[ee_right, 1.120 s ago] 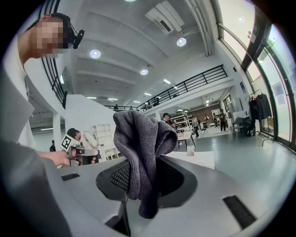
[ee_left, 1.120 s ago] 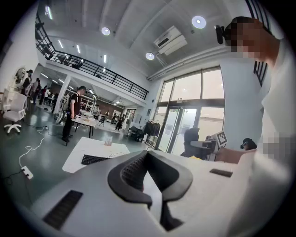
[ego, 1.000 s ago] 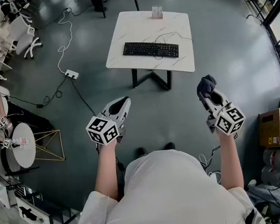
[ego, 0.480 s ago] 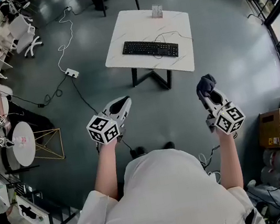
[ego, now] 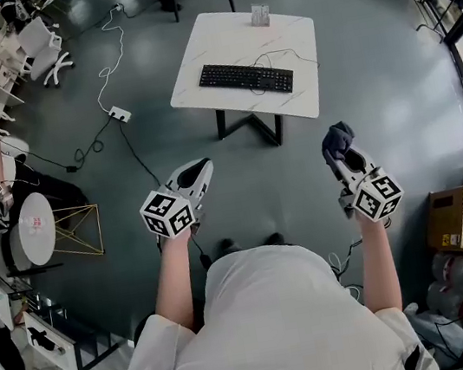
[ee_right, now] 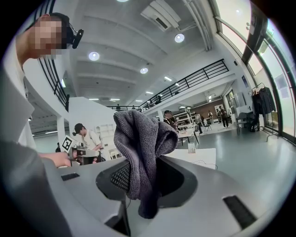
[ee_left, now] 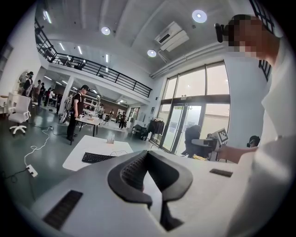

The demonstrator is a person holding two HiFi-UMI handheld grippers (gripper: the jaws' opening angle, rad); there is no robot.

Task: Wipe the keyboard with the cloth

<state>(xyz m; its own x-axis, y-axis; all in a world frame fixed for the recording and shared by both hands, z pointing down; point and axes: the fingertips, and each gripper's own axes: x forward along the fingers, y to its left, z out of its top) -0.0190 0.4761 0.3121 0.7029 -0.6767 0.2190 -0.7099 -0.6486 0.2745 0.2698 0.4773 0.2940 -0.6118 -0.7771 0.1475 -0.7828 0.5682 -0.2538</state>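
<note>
Cloth [ee_right: 141,139], grey and bunched, sits in the right gripper [ee_right: 144,183], whose jaws are clamped on it; a fold sticks up above the tips. The left gripper [ee_left: 149,173] has its jaws pressed together with nothing between them. Both grippers are held out roughly level in front of the person, well apart from each other, over the floor [ego: 395,108]. Farther ahead the keyboard [ego: 246,79] lies on a white table [ego: 216,37], well apart from both grippers.
</note>
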